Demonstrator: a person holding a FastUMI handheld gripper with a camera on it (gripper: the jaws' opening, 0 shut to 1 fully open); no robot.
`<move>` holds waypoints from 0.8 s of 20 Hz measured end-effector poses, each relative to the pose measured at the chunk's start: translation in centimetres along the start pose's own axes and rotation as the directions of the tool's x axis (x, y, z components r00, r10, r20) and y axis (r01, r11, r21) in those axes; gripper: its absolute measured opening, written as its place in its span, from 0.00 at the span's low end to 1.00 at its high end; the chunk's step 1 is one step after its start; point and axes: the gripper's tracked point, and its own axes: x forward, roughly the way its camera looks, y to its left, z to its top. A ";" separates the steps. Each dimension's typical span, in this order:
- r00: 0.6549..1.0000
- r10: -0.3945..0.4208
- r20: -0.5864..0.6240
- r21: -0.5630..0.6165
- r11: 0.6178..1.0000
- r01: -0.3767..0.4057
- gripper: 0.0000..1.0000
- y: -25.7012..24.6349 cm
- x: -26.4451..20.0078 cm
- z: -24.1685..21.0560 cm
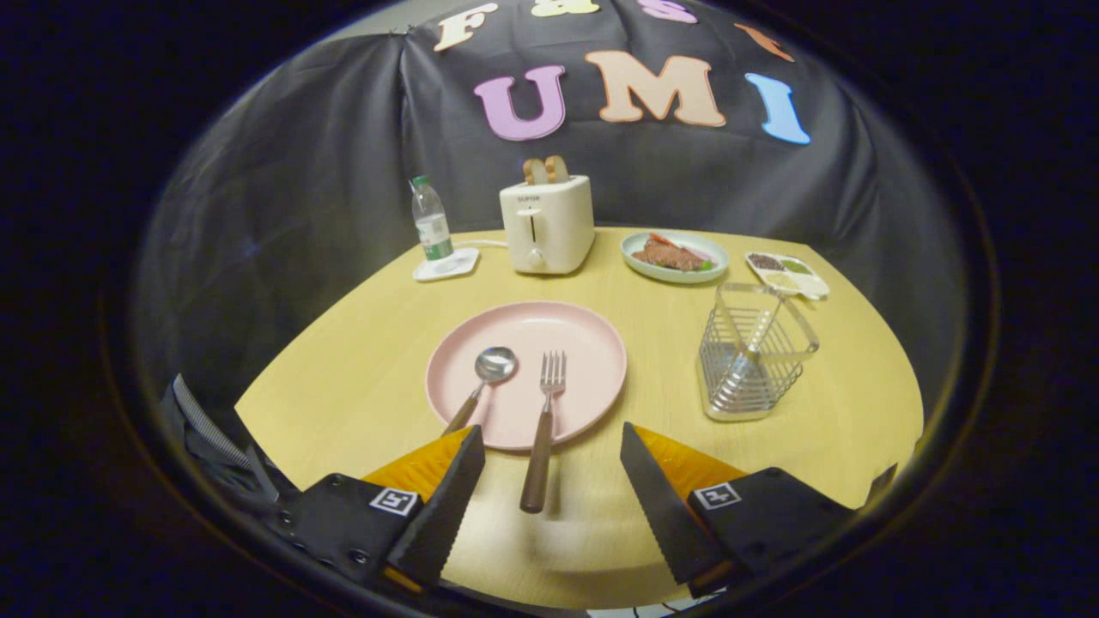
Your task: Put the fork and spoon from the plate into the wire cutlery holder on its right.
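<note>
Fork (543, 421) and spoon (483, 382) lie on pink plate (592, 343), handles overhanging its near rim; wire cutlery holder (752, 352) right of plate; gripper (549, 468) fingers apart, holding nothing.

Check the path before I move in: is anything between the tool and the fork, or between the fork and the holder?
Nothing visible. The open tool has the fork handle between its fingers, untouched. From the plate to the holder there is only bare table.
</note>
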 end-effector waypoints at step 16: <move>0.990 0.012 -0.142 0.055 0.998 -0.004 0.29 0.2 2.3 -2.5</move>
